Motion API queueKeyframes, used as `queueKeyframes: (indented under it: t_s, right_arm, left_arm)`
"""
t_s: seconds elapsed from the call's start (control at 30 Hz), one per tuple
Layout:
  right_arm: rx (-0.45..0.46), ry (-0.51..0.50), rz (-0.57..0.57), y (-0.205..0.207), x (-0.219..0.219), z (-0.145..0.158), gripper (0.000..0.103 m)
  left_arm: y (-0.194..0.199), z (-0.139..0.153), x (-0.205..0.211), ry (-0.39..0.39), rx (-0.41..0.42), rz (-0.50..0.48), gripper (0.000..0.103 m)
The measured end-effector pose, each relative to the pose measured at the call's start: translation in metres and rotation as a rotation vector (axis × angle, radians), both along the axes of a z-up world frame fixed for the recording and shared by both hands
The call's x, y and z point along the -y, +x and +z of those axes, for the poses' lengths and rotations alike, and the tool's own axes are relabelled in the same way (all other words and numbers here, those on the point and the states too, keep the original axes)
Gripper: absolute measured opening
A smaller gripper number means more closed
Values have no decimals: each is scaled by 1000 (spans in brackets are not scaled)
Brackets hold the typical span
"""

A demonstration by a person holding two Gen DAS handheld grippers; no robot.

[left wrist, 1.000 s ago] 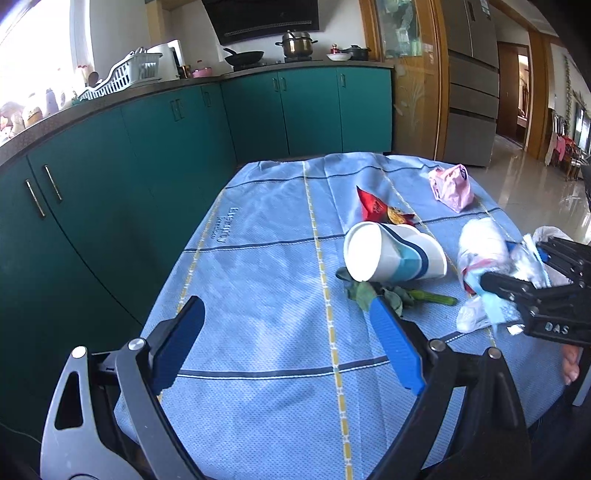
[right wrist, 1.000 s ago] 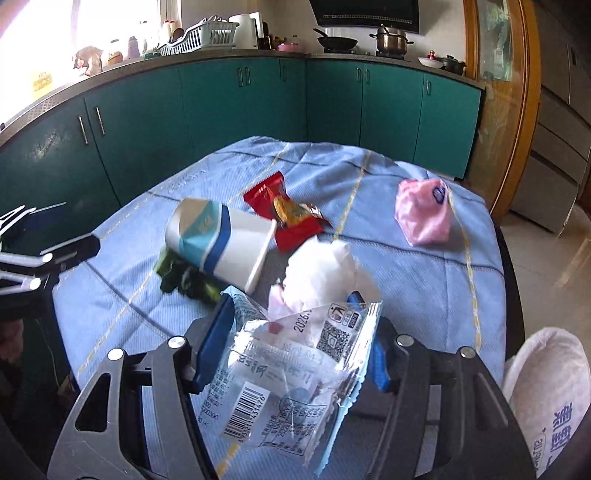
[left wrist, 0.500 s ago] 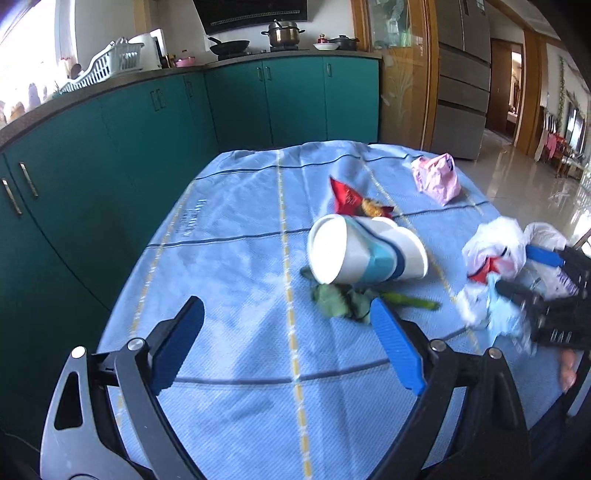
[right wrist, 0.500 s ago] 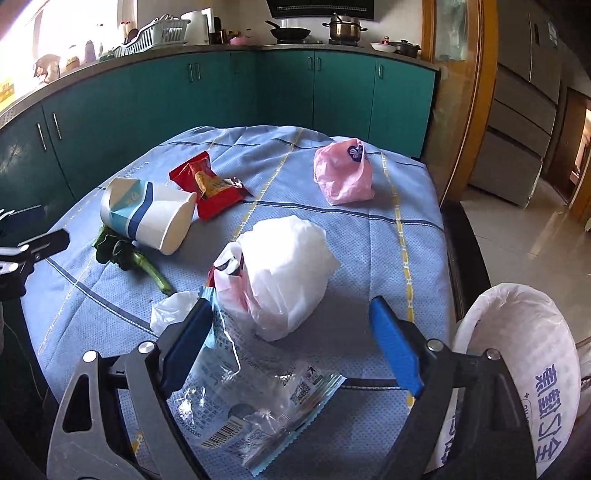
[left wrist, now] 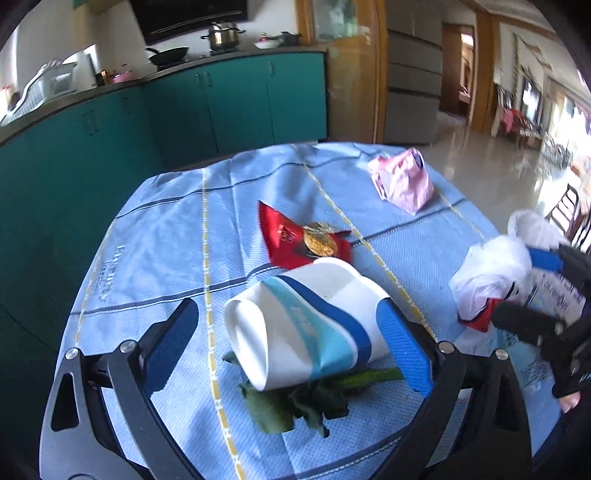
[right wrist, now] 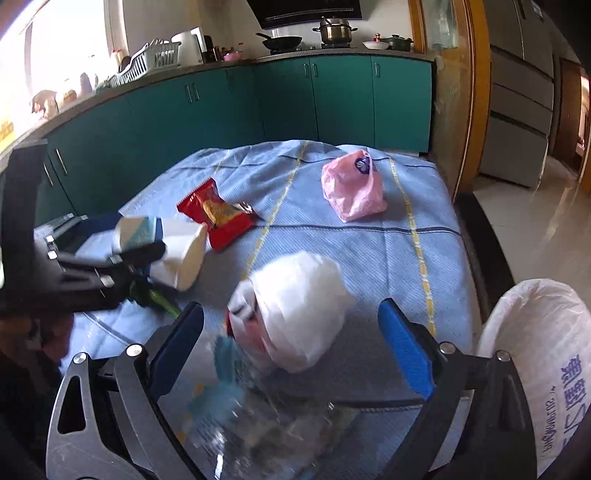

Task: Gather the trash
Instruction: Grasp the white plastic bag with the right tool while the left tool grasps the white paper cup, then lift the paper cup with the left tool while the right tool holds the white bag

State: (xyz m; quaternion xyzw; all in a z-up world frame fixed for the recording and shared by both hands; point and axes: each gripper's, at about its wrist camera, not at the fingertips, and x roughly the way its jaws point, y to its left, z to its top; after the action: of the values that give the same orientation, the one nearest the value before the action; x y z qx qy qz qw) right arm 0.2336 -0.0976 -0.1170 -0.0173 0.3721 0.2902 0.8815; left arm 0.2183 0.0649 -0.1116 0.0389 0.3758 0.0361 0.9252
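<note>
On the blue-clothed worktop [left wrist: 155, 236], the left claw [left wrist: 288, 347] is spread around a tipped paper cup [left wrist: 303, 325] lying on a green leaf [left wrist: 295, 402]. The right claw [right wrist: 291, 347] is spread before a white plastic bag [right wrist: 299, 302]; the blurred clear wrapper [right wrist: 258, 424] seems loose. Far right stands a lined bin [right wrist: 546, 362].

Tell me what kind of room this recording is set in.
A home kitchen, most likely: teal cabinets under a counter, a pot and pan on the stove, and a dish rack.

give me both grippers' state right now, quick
Left gripper: open, jaws either side of the paper cup, not clamped.
Right gripper: open, holding nothing; the white plastic bag lies between its jaws.
</note>
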Motion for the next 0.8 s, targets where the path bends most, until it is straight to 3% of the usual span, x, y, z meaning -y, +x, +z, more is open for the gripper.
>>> queueKeyframes:
  t_s: [0.13,0.2,0.23,0.37,0.47,0.6,0.8]
  right_arm:
    - [-28,-3,-23,13,-13,-4,94]
    - [-38,-20,-23,17,-21,-7,93]
    - [-37,-24,-21,17,-23,-8,90]
    - [-23,-52,3,15,-33,-8,54]
    - [-17,-48,10,14,-33,-8,45]
    - [-15,-29,-8,16,-28,-6,44]
    - [-8,-9,-36,18,-19,-2,44]
  left_arm:
    - [5,-3,3,-10,-13,-2,97]
    - [4,-4,4,-22,-13,-5,91]
    - [2,-4,5,-17,-6,-5,90]
    - [-7,0,6,16,34,1,72]
    - [-10,5,-1,-3,38,23,58]
    - [-17,10,-12,-54,32,36,50]
    - [-34,9,-12,-15,14,35,52]
